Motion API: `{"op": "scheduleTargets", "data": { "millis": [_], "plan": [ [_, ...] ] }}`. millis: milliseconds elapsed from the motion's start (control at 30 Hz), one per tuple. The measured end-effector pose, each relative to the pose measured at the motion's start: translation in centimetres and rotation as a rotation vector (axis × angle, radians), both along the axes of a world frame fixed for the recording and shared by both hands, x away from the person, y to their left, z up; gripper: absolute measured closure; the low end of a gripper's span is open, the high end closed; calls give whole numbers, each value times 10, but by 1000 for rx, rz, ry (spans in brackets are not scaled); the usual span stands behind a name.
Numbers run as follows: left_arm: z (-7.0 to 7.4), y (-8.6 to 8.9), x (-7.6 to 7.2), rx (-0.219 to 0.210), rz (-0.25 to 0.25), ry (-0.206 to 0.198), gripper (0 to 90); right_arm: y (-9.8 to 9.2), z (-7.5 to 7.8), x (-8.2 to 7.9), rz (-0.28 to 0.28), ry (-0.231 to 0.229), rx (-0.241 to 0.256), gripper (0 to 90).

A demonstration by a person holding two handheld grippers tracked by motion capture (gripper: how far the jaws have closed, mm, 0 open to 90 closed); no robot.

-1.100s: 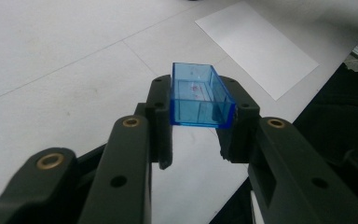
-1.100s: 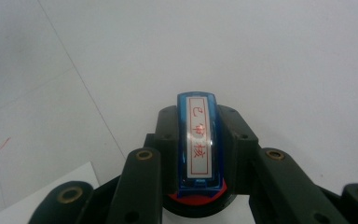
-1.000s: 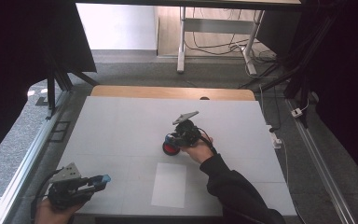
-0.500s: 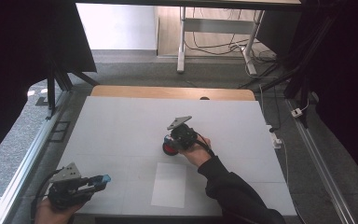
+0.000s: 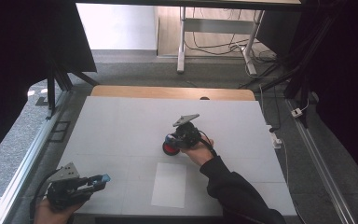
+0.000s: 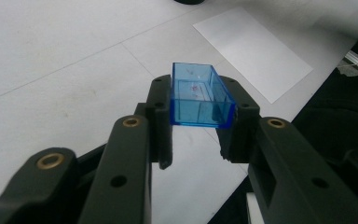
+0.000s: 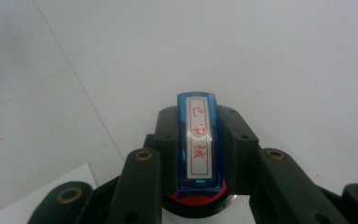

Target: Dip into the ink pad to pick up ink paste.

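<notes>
From above, your right tongs (image 5: 171,141) sit near the middle of the white desk (image 5: 121,121), pressing a blue stamp (image 5: 169,138) down over a round red ink pad (image 5: 168,149). Your left tongs (image 5: 100,180) hover at the near left corner, carrying a small blue cap (image 5: 105,178). A white sheet of paper (image 5: 168,185) lies flat on the desk between the two, just in front of the ink pad.

In the left gripper view, your tongs (image 6: 199,122) are clamped on the clear blue cap (image 6: 199,100), open side up (a hollow rectangular box, faint red marks inside). The paper (image 6: 254,51) lies beyond it.

In the right gripper view, your tongs (image 7: 198,140) are closed on the blue stamp (image 7: 198,140), its white label with red characters facing you. The stamp's lower end meets the red ink pad (image 7: 198,201), which sits in a black case.
</notes>
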State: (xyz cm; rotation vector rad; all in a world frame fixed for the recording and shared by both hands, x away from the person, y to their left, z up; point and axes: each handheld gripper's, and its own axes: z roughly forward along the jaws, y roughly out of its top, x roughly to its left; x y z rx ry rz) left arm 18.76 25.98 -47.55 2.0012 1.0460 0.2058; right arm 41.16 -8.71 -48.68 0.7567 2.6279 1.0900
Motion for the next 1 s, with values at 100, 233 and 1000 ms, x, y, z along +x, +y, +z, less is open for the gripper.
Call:
{"op": "scheduleTargets", "data": {
  "millis": [100, 233, 1000],
  "plan": [
    [0, 0, 0, -1, -1, -1, 683, 0, 1, -1, 3, -6, -4, 716],
    [0, 1, 0, -2, 1, 0, 683, 1, 7, -3, 9, -16, 9, 716],
    [0, 1, 1, -9, 3, 2, 683, 11, 22, -17, 64, -88, -57, 716]
  ]
}}
